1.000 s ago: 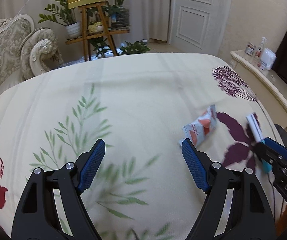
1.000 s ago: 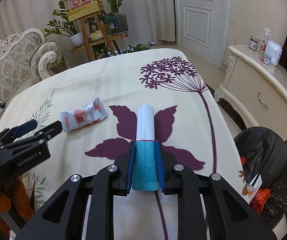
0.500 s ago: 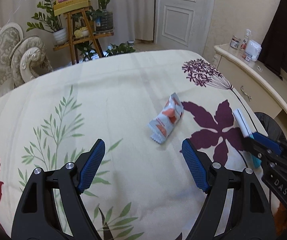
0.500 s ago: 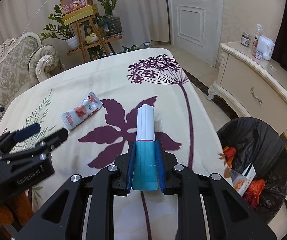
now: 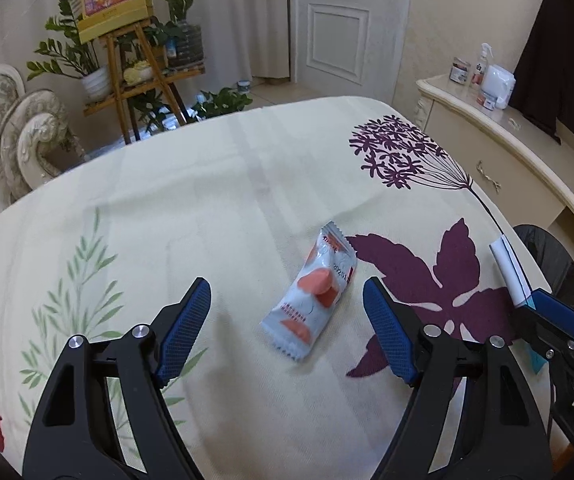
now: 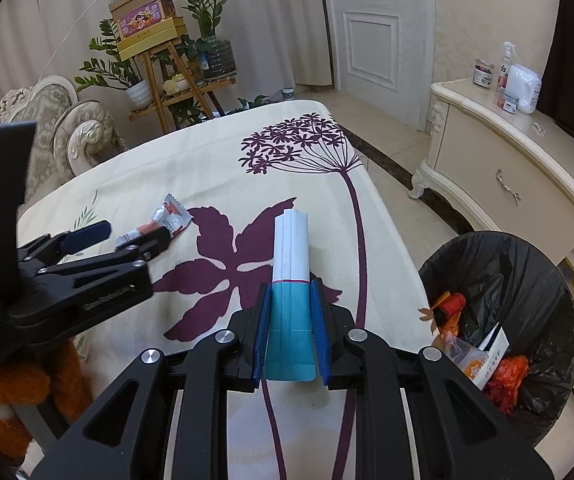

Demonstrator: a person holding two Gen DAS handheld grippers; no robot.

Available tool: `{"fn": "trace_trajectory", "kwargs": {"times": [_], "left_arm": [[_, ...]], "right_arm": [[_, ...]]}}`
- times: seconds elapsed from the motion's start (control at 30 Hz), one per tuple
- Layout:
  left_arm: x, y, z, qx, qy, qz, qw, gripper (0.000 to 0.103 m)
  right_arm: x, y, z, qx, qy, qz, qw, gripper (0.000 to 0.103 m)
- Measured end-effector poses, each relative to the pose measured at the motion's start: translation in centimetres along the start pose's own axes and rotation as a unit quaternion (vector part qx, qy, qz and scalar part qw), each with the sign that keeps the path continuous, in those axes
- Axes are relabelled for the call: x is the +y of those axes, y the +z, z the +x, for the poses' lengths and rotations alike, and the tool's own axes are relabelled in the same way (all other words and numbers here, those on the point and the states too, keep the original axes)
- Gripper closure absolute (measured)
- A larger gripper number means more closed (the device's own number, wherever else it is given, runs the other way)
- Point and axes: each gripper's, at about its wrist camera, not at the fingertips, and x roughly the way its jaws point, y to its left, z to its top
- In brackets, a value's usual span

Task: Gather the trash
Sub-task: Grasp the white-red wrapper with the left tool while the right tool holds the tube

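Note:
A pale snack wrapper (image 5: 315, 292) with orange print lies on the floral tablecloth (image 5: 207, 208). My left gripper (image 5: 285, 296) hovers over it. Its jaws are closing, with the wrapper between the blue pads (image 5: 185, 328) and clear of both. From the right wrist view the left gripper (image 6: 133, 234) partly hides the wrapper (image 6: 171, 216). My right gripper (image 6: 289, 296) is shut on a teal-and-white folded packet (image 6: 291, 248), held above the table near its right edge. In the left wrist view the right gripper (image 5: 543, 304) and its packet (image 5: 507, 264) show at the far right.
A bin with a black bag (image 6: 527, 280) holding orange and red trash stands on the floor right of the table. Behind it runs a cream sideboard (image 6: 507, 152) with bottles. A plant stand (image 6: 175, 80) and a sofa (image 6: 67, 128) stand beyond the far edge.
The left gripper has moved right, so the wrapper now lies between its fingers instead of off to the right. The right gripper still grips the packet; more of the bin shows.

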Motion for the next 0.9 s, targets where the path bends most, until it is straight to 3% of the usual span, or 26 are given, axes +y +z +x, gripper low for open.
{"fn": "trace_trajectory", "kwargs": {"times": [0.13, 0.27, 0.33, 0.4, 0.9], "left_arm": [[0.0, -0.1, 0.5, 0.013, -0.011, 0.003, 0.9999, 0.052], [-0.2, -0.3, 0.3, 0.009, -0.017, 0.01, 0.9998, 0.066], [-0.3, -0.5, 0.2, 0.007, -0.021, 0.013, 0.9997, 0.082], [-0.4, -0.7, 0.0, 0.006, -0.022, 0.013, 0.9996, 0.087], [-0.1, -3.9, -5.0, -0.028, -0.004, -0.025, 0.9993, 0.088]], "right_arm": [[0.1, 0.1, 0.4, 0.002, 0.003, 0.002, 1.0, 0.082], [0.4, 0.1, 0.6, 0.005, 0.004, 0.0, 1.0, 0.082], [0.5, 0.0, 0.7, 0.007, 0.004, -0.001, 1.0, 0.082], [0.6, -0.1, 0.7, 0.008, 0.003, -0.001, 1.0, 0.082], [0.9, -1.4, -1.3, -0.006, -0.001, -0.004, 1.0, 0.082]]}}
